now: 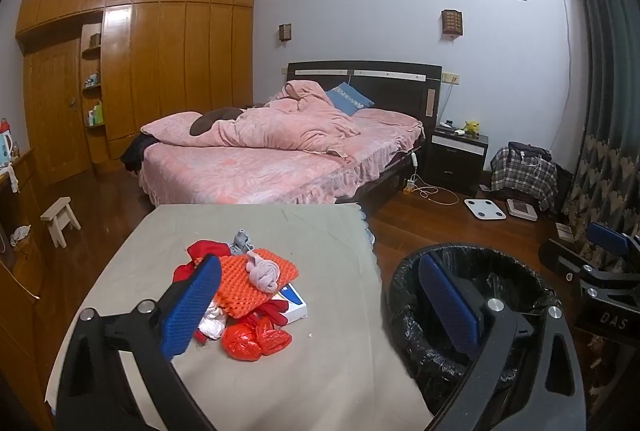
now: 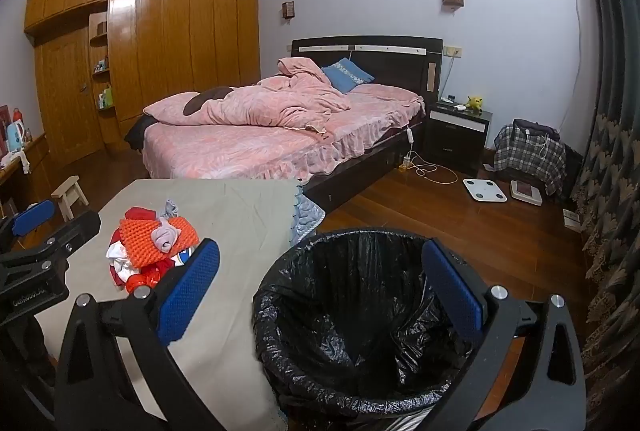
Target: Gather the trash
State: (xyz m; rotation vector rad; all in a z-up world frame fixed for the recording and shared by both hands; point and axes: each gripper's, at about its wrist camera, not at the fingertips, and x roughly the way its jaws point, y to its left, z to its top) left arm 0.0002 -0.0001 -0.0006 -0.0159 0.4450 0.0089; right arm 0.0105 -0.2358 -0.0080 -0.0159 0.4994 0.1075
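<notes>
Your left gripper (image 1: 320, 305) and right gripper (image 2: 320, 291) both hang with jaws spread wide, holding nothing. The trash pile (image 1: 244, 295) (orange foam, red bag, rags) lies on the grey-covered table (image 1: 320, 371), left of the black-lined bin (image 2: 352, 331).

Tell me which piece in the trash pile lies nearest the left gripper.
The crumpled red plastic bag, at the pile's front edge, closest to the open left gripper. The orange mat and grey rag lie further back.

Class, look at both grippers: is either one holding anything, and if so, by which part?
Nothing is held. The left gripper and right gripper both stand open and empty, apart from the trash pile and the bin.
</notes>
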